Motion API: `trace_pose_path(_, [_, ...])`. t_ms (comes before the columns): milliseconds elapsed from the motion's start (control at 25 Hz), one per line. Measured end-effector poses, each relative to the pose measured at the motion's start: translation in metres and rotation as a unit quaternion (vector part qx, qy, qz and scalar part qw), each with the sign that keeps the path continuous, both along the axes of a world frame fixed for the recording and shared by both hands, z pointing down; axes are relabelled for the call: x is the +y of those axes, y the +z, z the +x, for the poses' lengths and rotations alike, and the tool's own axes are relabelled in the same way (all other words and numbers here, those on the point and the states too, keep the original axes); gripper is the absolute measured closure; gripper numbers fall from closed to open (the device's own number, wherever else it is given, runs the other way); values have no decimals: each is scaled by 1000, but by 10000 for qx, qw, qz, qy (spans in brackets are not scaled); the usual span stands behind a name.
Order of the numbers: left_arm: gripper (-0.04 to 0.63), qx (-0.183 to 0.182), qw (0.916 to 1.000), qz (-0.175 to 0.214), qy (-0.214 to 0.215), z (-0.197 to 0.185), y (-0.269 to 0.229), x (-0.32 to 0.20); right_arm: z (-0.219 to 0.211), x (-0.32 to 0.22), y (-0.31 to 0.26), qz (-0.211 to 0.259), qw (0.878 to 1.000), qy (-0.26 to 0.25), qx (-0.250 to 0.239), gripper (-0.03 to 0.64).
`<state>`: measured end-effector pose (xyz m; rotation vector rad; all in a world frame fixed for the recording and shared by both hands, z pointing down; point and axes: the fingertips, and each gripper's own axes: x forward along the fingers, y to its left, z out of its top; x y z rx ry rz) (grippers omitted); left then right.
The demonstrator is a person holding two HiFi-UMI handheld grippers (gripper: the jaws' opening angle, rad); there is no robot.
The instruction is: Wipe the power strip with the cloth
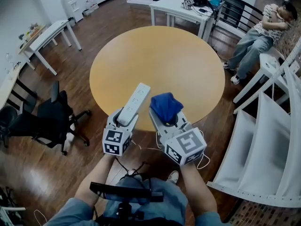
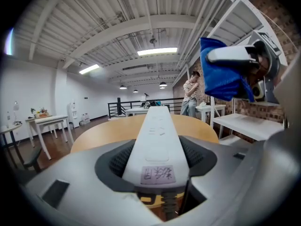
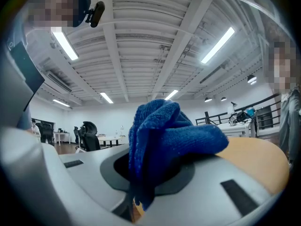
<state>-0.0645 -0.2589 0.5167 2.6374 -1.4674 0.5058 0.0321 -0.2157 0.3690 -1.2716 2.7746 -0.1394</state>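
Note:
A long white power strip [image 1: 134,103] [image 2: 156,139] is clamped between the jaws of my left gripper [image 1: 126,118] [image 2: 157,173], pointing away over the near edge of the round wooden table [image 1: 160,60]. A bunched blue cloth [image 1: 165,106] [image 3: 164,135] is pinched in my right gripper [image 1: 167,119] [image 3: 148,173], just right of the strip and apart from it. In the left gripper view the blue cloth [image 2: 221,74] hangs at the upper right. The strip's cable [image 1: 141,147] trails down below the grippers.
A black office chair [image 1: 47,121] stands left of the table. White tables [image 1: 183,11] [image 1: 44,39] sit beyond it. A white shelf frame [image 1: 268,140] lies at the right. A person [image 1: 256,36] sits at the far right by the railing.

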Motion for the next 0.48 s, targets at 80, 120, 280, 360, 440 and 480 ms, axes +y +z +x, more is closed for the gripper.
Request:
trace_pose_path(80, [302, 56, 9999, 139, 36, 4, -16, 4, 0, 3, -1, -10, 10000, -22, 1, 555])
trace_pose_path(120, [302, 84, 9997, 205, 61, 6, -24, 6, 1, 4, -2, -10, 10000, -25, -16, 555])
trace_pose_path(280, [302, 181, 9987, 445, 169, 15, -52, 16, 3, 9, -5, 30, 10000, -51, 12, 555])
trace_pose_path(360, [302, 240, 9980, 547, 228, 20, -67, 21, 6, 11, -6, 49, 10000, -35, 28, 555])
trace_pose_path(440, [302, 312, 9972, 622, 272, 26, -81, 27, 9, 12, -7, 73, 10000, -5, 14, 555])
trace_pose_path(480, [302, 343, 9968, 663, 290, 28, -88, 30, 11, 12, -8, 90, 10000, 18, -7, 555])
